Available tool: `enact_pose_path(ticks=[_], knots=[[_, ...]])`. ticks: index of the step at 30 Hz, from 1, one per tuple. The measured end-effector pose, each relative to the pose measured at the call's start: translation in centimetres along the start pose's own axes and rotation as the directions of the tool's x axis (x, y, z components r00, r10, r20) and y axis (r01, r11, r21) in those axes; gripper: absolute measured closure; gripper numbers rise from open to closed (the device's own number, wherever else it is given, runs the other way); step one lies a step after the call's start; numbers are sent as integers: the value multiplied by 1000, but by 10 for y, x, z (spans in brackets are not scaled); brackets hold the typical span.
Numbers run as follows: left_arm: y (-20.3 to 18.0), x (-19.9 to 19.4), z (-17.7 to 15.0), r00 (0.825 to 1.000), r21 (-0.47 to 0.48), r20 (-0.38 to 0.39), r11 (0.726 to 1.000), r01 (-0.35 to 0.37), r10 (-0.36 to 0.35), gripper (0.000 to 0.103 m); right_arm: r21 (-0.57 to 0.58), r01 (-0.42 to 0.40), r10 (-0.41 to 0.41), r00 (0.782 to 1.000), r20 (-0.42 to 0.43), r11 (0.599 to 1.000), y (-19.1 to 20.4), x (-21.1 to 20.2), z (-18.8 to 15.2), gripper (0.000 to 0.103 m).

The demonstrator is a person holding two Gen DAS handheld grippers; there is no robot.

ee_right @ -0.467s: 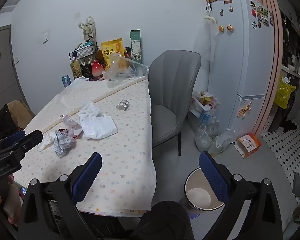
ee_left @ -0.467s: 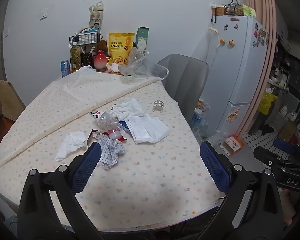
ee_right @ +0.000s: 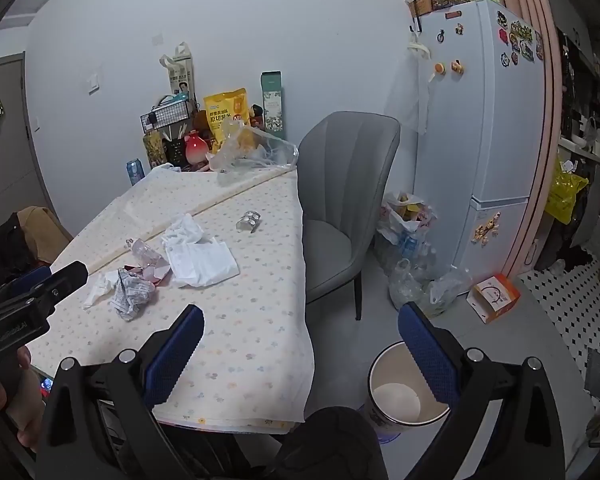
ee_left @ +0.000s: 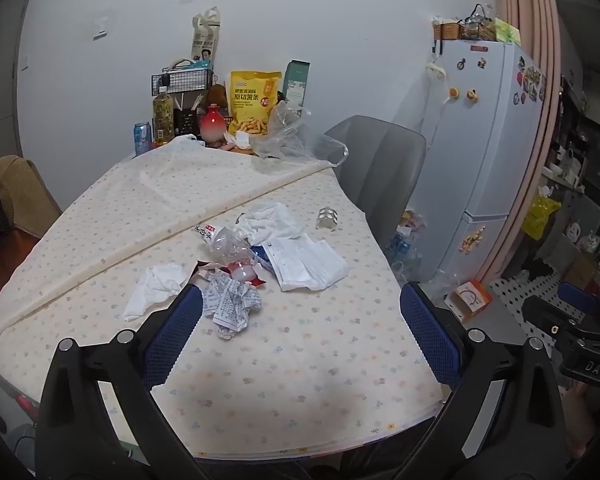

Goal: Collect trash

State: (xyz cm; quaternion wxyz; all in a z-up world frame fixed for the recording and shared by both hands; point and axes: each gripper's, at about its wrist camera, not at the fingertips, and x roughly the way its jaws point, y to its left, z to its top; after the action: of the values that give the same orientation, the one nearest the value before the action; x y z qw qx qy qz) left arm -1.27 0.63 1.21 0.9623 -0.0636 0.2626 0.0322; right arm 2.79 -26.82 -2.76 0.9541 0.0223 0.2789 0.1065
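White tissues and crumpled paper litter the middle of the table [ee_left: 300,368], which wears a cream floral cloth, as I hold both tools short of the pile. My left gripper [ee_left: 300,336] hangs over the near edge, fingers spread wide with nothing between them; its left finger sits just beside the crumpled printed leaflet [ee_left: 232,306]. Close around it lie a white tissue [ee_left: 156,288], a crushed clear plastic bottle [ee_left: 230,246], a red-and-white wrapper [ee_left: 244,274], folded white paper [ee_left: 308,264] and, a little apart, an empty pill blister [ee_left: 327,218]. My right gripper [ee_right: 298,350] is equally wide and empty, poised between the table corner and the white bin [ee_right: 404,392] on the floor. I judge the risks plain: light paper may slide under closing fingers, the cloth could bunch and drag the pile, and a loose pinch might shed scraps before the bin.
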Motion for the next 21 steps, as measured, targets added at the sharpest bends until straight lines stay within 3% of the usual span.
enact_pose_path(ticks=[21], knots=[[1, -5, 2, 1000, 1, 15, 1000, -16, 16, 5, -5, -13, 13, 1000, -3, 1000, 0, -4, -2, 8]])
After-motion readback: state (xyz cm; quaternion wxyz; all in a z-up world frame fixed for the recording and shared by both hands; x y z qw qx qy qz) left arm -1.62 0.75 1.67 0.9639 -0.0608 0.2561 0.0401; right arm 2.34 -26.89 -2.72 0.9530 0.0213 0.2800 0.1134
